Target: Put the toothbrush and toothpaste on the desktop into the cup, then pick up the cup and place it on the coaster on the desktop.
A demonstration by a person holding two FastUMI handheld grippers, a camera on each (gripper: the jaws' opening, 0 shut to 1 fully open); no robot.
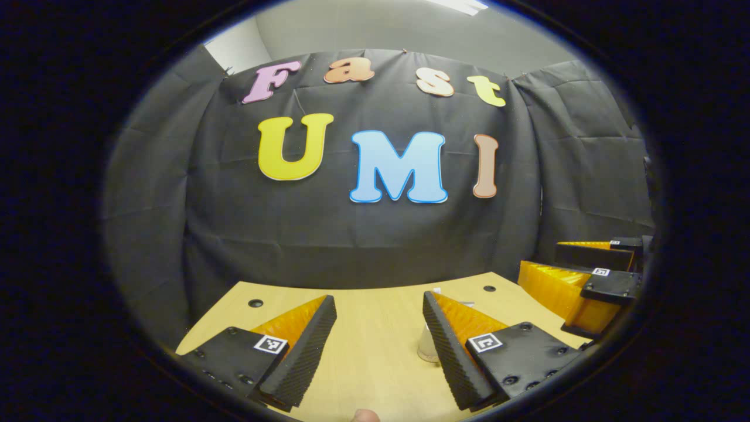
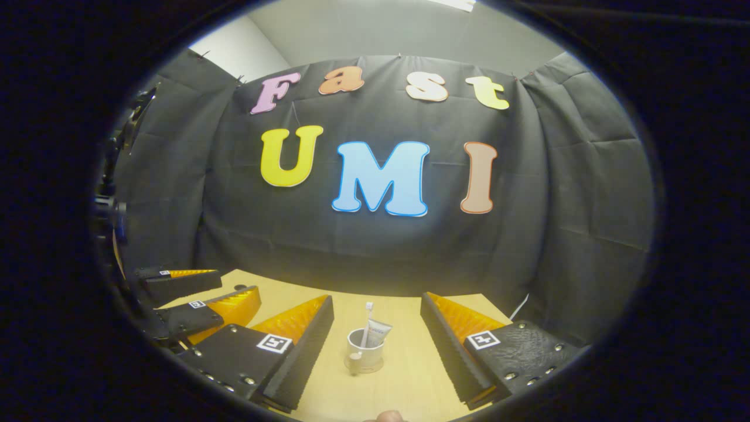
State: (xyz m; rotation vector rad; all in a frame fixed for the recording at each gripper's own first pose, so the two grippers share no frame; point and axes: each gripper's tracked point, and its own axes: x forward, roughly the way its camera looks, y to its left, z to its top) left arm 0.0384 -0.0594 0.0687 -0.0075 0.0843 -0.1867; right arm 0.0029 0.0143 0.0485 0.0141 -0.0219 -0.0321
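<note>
A white cup (image 2: 364, 350) stands upright on the wooden desktop (image 2: 404, 375), in the gap ahead of my right gripper's fingers. A toothbrush (image 2: 368, 316) and a toothpaste tube (image 2: 379, 333) stand in it, leaning right. Under the cup shows a pale round rim (image 2: 363, 369), which may be the coaster. My right gripper (image 2: 376, 298) is open and holds nothing; the cup is beyond its fingertips, untouched. My left gripper (image 1: 378, 297) is open too and holds nothing. In the left gripper view, its right finger hides most of the cup (image 1: 426, 350).
The desktop (image 1: 375, 351) ends at the black cloth wall close behind the cup, and has small dark holes (image 1: 255, 303) near its back edge. The other gripper sits off to the side in each view: right gripper (image 1: 539, 258), left gripper (image 2: 239, 283).
</note>
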